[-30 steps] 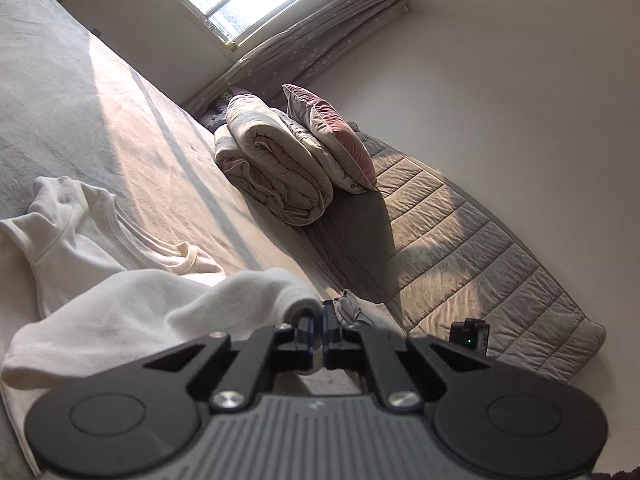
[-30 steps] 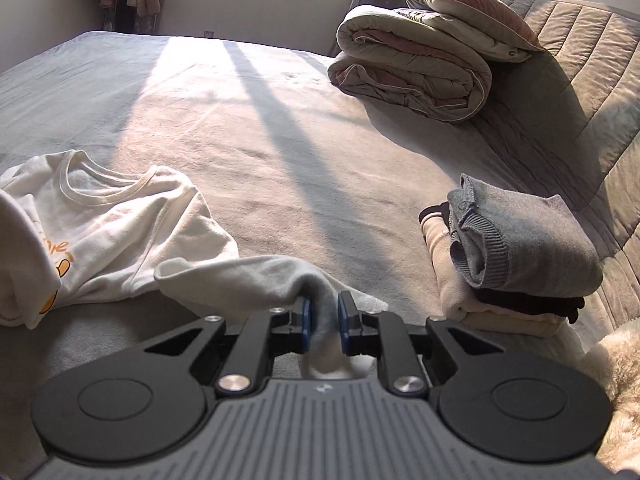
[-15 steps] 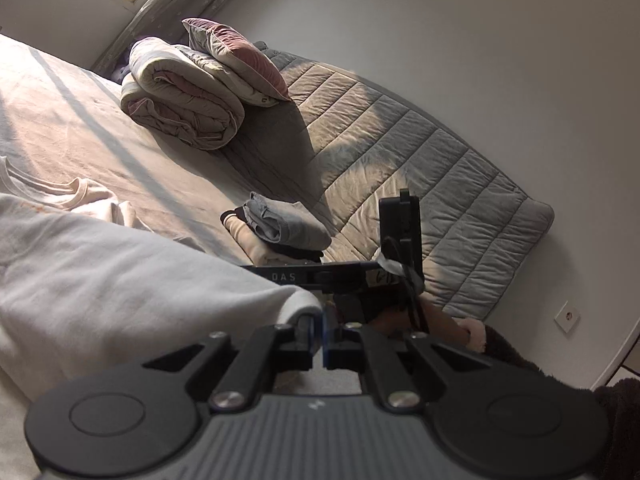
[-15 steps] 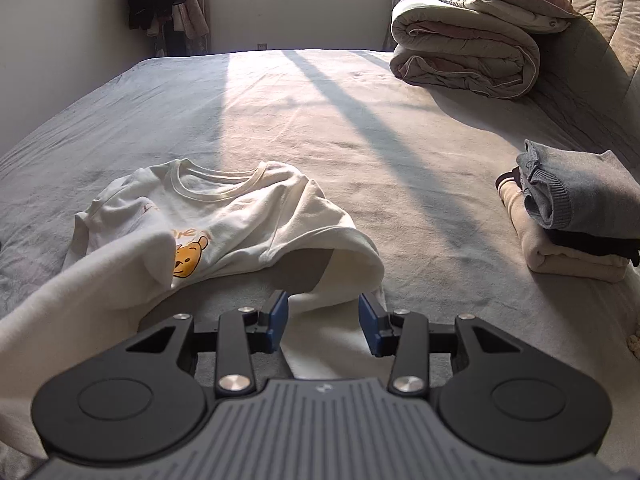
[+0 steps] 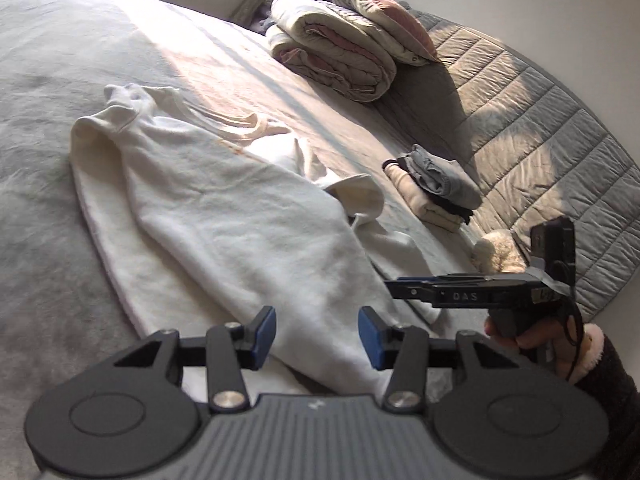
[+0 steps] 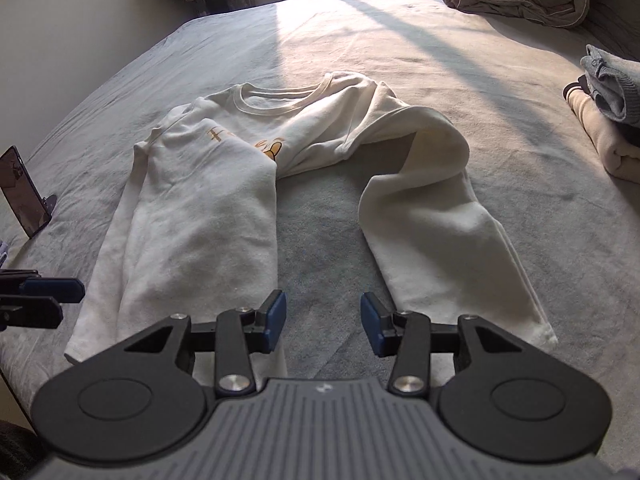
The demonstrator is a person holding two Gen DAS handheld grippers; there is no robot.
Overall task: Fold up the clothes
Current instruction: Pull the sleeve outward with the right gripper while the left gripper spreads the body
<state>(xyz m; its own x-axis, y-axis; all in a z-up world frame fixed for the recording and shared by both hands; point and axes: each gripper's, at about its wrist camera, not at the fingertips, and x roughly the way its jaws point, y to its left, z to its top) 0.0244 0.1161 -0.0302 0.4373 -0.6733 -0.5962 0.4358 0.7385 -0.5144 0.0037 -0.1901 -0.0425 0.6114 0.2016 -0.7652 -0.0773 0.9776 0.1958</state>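
Note:
A cream sweatshirt (image 6: 256, 148) with a small orange print lies face up on the grey bed (image 6: 440, 40), both sleeves drawn down towards me. My left gripper (image 5: 318, 332) hovers over the sweatshirt's left side (image 5: 224, 216); its jaws are opening, fabric lies under the gap and neither pad presses on it. In the right wrist view this gripper (image 6: 60, 298) pokes in at the left edge. My right gripper (image 6: 323, 322) is open over bare bed cover between the two sleeves, the right sleeve (image 6: 440, 216) just beside it. A hand (image 5: 532, 328) holds it, seen from the side.
A stack of folded clothes (image 5: 436, 188) sits on the right side of the bed. A rolled duvet (image 5: 332, 52) and a pillow (image 5: 380, 16) lean on the quilted headboard (image 5: 520, 120). A phone on a stand (image 6: 20, 192) is at the bed's left edge.
Both grippers let go of the sleeves they were shut on and drew back towards me. The sleeves now lie flat on the bed, and both views tipped further down.

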